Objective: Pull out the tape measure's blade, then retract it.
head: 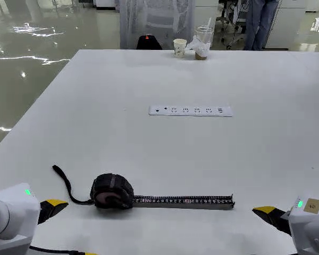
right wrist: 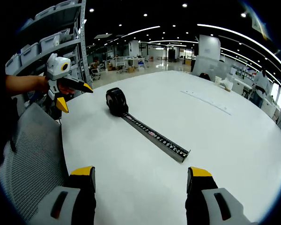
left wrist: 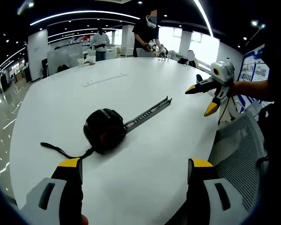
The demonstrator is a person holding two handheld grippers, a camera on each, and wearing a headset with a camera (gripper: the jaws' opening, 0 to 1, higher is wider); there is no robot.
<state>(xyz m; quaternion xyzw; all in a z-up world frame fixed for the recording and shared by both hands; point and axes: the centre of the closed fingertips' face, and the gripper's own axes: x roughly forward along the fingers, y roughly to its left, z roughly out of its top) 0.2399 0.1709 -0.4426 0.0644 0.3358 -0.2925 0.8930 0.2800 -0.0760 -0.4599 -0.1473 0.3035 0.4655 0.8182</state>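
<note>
White table (head: 95, 95): tape measure (head: 112, 191), blade (head: 183, 201) out; head view: power strip (head: 190, 110).

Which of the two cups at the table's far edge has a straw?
The clear plastic cup, right of the shorter paper cup, which has none.

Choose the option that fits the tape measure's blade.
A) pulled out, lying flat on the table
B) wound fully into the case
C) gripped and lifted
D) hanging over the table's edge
A: the blade runs out from the case along the table, with the left gripper and right gripper open, clear of it.
</note>
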